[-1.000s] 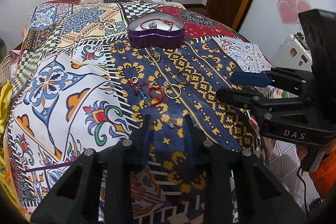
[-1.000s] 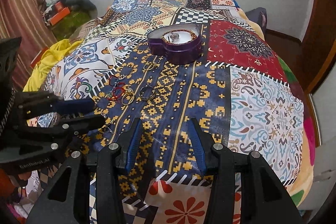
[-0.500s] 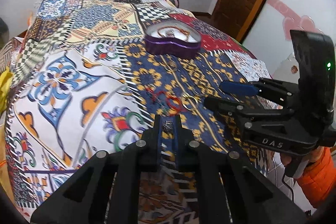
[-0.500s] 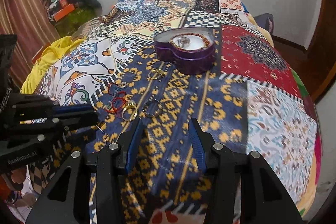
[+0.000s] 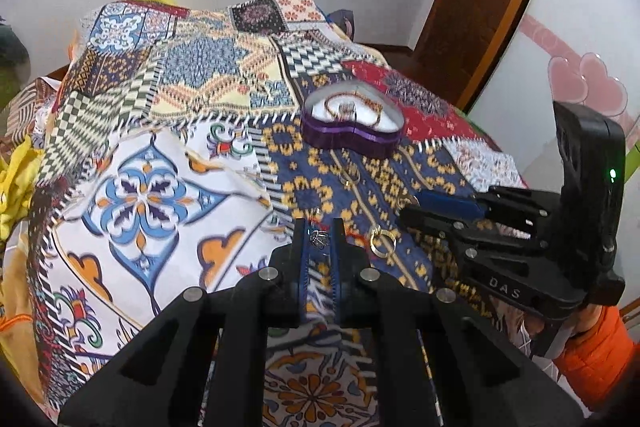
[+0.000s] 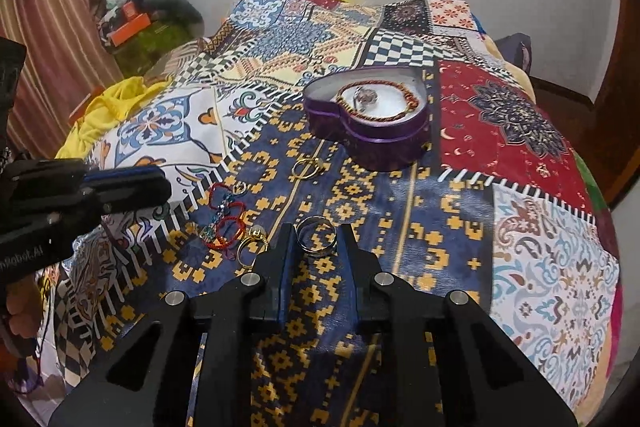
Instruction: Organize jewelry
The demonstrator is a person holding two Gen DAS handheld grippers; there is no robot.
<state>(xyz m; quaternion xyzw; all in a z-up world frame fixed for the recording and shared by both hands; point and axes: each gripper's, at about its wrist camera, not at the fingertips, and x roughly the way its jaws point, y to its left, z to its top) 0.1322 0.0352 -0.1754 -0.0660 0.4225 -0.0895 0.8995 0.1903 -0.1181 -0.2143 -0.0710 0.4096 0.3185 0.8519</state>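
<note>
My left gripper [image 5: 320,237] is shut on a small silver charm [image 5: 320,239], held a little above the patchwork bedspread. My right gripper [image 6: 316,237] is closing its jaws around a silver ring [image 6: 316,235] that lies on the blue and yellow patch, its pads against the ring's sides. A purple heart-shaped box [image 6: 372,135] stands farther back, open, holding a braided bracelet and a silver piece. Red thread bracelets [image 6: 226,215], a gold pearl ring [image 6: 252,243] and thin gold rings [image 6: 306,167] lie between the grippers and the box.
The bedspread [image 6: 520,131] covers a bed that falls away at the right and near edges. Yellow cloth [image 6: 116,99] and clutter lie at the left. A wooden door [image 5: 480,7] and a white appliance with pink hearts [image 5: 580,87] stand to the right. An orange sleeve [image 5: 596,347] shows behind the right gripper.
My left gripper shut on the silver charm and lifted it off the cloth. My right gripper moved up to the silver ring and its jaws narrowed around it.
</note>
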